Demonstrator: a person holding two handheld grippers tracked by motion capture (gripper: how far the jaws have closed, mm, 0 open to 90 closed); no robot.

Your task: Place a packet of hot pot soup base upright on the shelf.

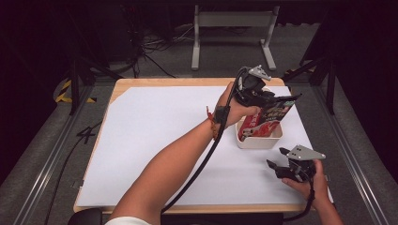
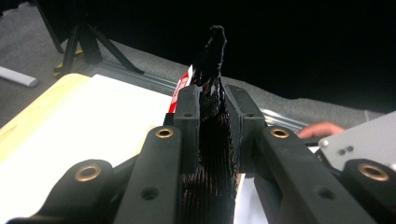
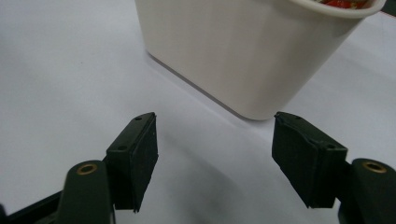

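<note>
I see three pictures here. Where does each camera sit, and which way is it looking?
High view: above the person's side, looking forward and down on the table; both forearms, left gripper, right gripper.
Left gripper view: rides the left gripper, jaws shut on the snack bag.
Right gripper view: rides the right gripper, jaws apart, facing the white tub.
Shared: tub and bag also show from above.

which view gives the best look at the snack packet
The high view: the red and black snack packet shows almost whole, its lower end in the white tub, its top held by the left gripper. The left gripper view shows its dark crimped edge between the jaws; the right gripper view, a red sliver above the rim.
</note>
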